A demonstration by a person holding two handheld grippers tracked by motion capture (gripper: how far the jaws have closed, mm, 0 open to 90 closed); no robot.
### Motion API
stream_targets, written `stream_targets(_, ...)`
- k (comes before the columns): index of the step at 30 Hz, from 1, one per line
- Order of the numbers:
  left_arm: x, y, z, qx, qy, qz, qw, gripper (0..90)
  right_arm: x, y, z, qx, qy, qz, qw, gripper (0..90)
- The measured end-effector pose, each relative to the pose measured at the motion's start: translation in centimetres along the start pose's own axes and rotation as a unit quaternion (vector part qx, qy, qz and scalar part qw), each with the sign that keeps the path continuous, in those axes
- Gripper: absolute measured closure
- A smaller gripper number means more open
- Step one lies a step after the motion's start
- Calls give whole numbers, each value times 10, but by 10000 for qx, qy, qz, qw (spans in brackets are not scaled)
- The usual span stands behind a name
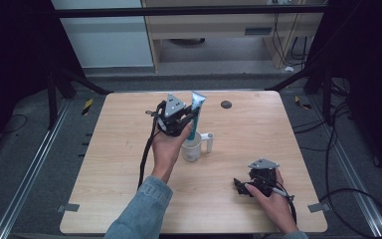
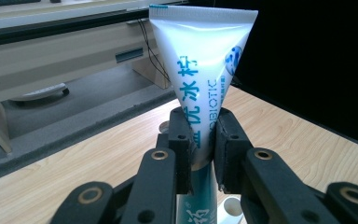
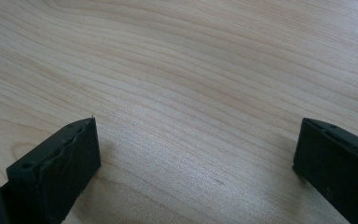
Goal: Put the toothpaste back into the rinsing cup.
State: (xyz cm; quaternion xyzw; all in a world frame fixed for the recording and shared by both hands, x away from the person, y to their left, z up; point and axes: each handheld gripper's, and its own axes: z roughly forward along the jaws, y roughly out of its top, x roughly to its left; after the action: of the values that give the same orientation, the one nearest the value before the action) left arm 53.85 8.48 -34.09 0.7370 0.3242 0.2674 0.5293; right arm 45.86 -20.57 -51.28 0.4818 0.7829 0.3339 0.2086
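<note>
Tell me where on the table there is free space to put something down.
The table is bare left of the left gripper and its cable, and along the far right edge past the dark disc. It is crowded around the mug and tube.

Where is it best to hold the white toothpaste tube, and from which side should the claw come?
Grip the toothpaste tube on its flat middle, as the left claw does: pads on the two broad faces, coming from the side. It stands upright over the white cup, crimped wide end up, so a side grip probably keeps it steady.
</note>
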Motion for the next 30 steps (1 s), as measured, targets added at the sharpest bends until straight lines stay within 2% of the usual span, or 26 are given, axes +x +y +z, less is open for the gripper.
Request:
stream_targets(8,-3,-14,6,-17,20,11,10000,786,0,0,0,-6,1,-2,10000,6)
stream_targets(19,-6,-25,8,-55,61,41,10000,786,0,0,0,-10,7,-3,10000,6)
stream_targets(30,-11,-38,13,-89,205,52,9997,785,0,0,0,-10,1,-7,10000,6)
